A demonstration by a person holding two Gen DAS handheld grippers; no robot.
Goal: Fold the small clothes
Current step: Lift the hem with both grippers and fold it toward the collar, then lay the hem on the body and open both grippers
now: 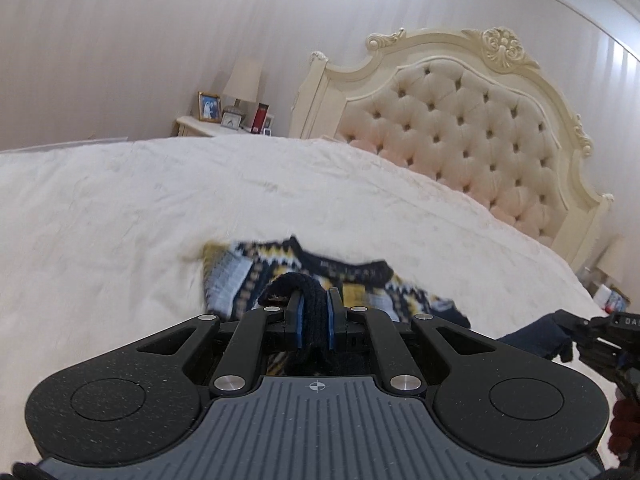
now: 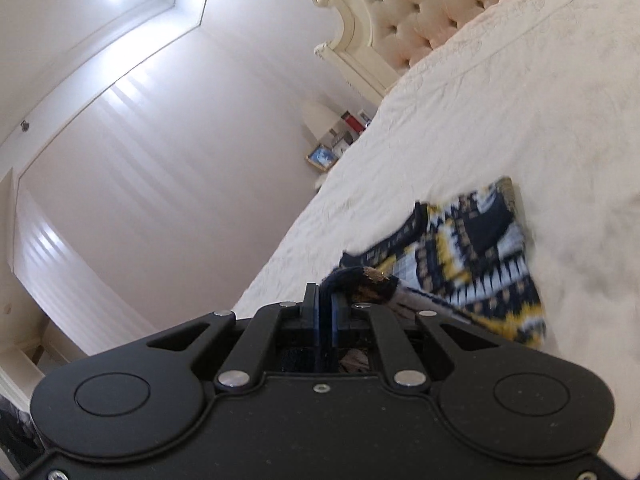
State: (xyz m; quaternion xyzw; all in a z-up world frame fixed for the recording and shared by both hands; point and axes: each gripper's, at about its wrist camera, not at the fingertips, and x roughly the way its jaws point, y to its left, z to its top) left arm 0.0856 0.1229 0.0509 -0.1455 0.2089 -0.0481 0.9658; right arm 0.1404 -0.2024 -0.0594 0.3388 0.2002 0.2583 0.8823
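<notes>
A small knitted sweater [image 1: 248,276] with a navy, yellow, white and pale blue pattern hangs lifted over the white bed cover [image 1: 120,208]. My left gripper [image 1: 314,300] is shut on its dark navy ribbed edge, which bulges up between the blue pads. In the right wrist view the same sweater [image 2: 480,256] stretches away over the bed, and my right gripper [image 2: 325,298] is shut on another dark ribbed edge of it. The far part of the garment is blurred. The right gripper [image 1: 600,332] also shows at the right edge of the left wrist view.
A cream tufted headboard [image 1: 460,128] stands at the head of the bed. A nightstand [image 1: 208,126] beyond the bed carries a lamp, a framed picture and small items. A second lamp [image 1: 612,256] and small things sit past the bed at the right. Pale striped walls surround.
</notes>
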